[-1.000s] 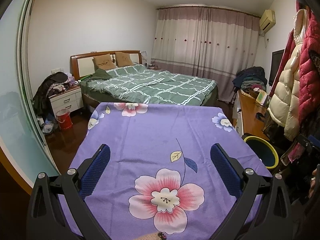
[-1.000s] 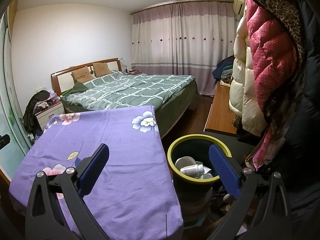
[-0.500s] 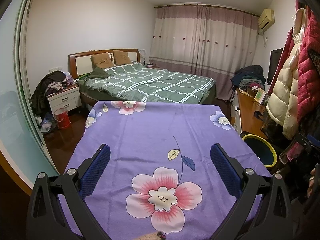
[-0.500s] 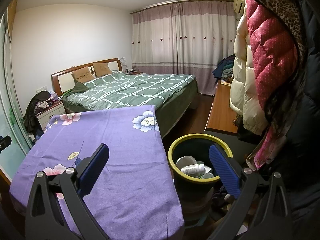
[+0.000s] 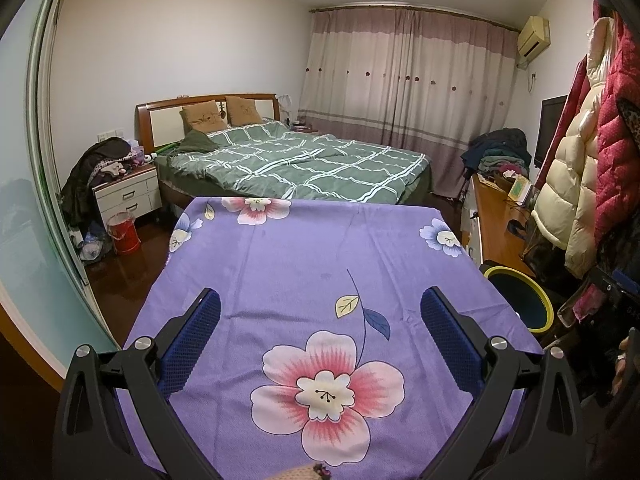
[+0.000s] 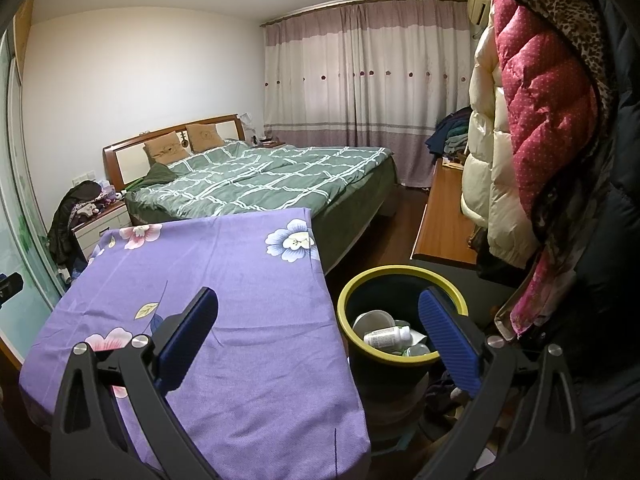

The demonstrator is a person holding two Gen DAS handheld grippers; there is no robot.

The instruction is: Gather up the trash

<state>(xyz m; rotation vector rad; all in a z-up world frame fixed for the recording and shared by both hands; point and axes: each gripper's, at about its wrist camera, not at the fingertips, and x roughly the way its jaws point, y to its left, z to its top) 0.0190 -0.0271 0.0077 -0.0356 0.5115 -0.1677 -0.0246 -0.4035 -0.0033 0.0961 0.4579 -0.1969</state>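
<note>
Both handheld grippers hang empty over a bedroom work table draped in a purple floral cloth (image 5: 304, 248), the left gripper (image 5: 320, 328) spread wide above the large pink flower and the right gripper (image 6: 318, 332) likewise splayed, one finger over the cloth's edge and the other over the yellow-rimmed trash bin (image 6: 400, 272) that stands on the floor just beside the table. Inside the bin lie the collected items: a white bottle (image 6: 386, 336) on its side, a pale cup or lid (image 6: 370, 320) and what look like smaller containers, partly hidden by the right finger. Nothing that reads as trash shows on the cloth in either view, which suggests the table has been cleared and the collecting is at or near its end, though the floor behind the bin is too cluttered to rule out a stray piece. Compared with a second ago, little has moved: the left wrist view has lifted and drawn back slightly, so more of the cloth's near half and the pink flower slide into frame, while the right wrist view has shifted only a touch, the bin sitting marginally further right. Both sets of jaws remain as wide as they were, and the bin's contents look unchanged. A made bed (image 5: 296, 164) with a green checked quilt fills the background.
</note>
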